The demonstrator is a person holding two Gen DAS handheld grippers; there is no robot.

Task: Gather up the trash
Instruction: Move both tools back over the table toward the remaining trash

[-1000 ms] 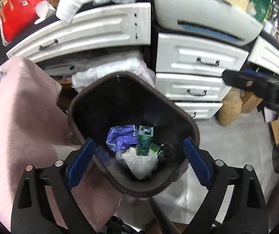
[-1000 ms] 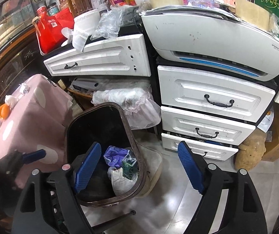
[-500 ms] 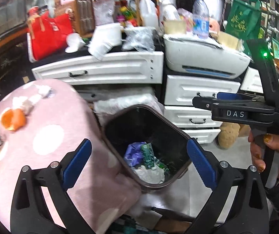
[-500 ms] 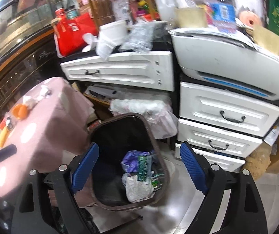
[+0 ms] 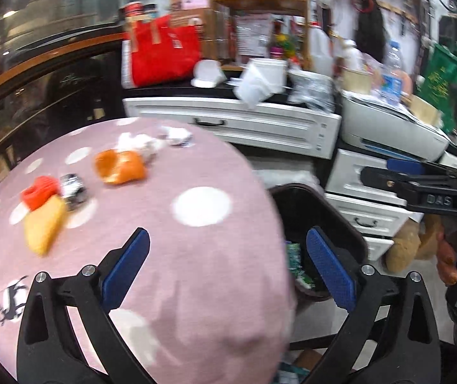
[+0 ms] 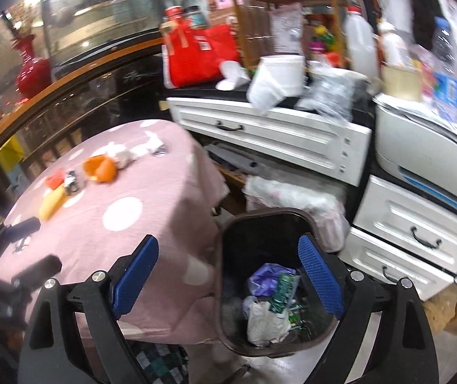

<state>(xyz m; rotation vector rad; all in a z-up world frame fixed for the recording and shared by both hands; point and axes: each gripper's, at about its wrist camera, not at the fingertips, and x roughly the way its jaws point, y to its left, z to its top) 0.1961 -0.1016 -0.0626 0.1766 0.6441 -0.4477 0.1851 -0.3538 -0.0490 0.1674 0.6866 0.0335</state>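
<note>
here the left tongs (image 5: 226, 270) are seen spread wide with nothing between the blue pads, which have just been opening; they hang over the edge of the pink polka-dot tabletop (image 5: 164, 288). the right tongs (image 6: 228, 276) are likewise empty and parted, jaws just widened, above the dark trash bin (image 6: 228, 288), which stands on the floor just beside the tabletop at three o'clock of it. inside the bin a purple bag (image 6: 266, 278), a green carton (image 6: 282, 291) and a white crumpled bag (image 6: 265, 321) are seen. on the tabletop, toward ten o'clock in the left view, an orange peel (image 5: 121, 166), a yellow scrap (image 5: 44, 224), a red scrap (image 5: 39, 192) and crumpled white tissues (image 5: 151, 142) are left lying near one another. behind, white drawers (image 6: 270, 134) are seen at twelve o'clock.
</note>
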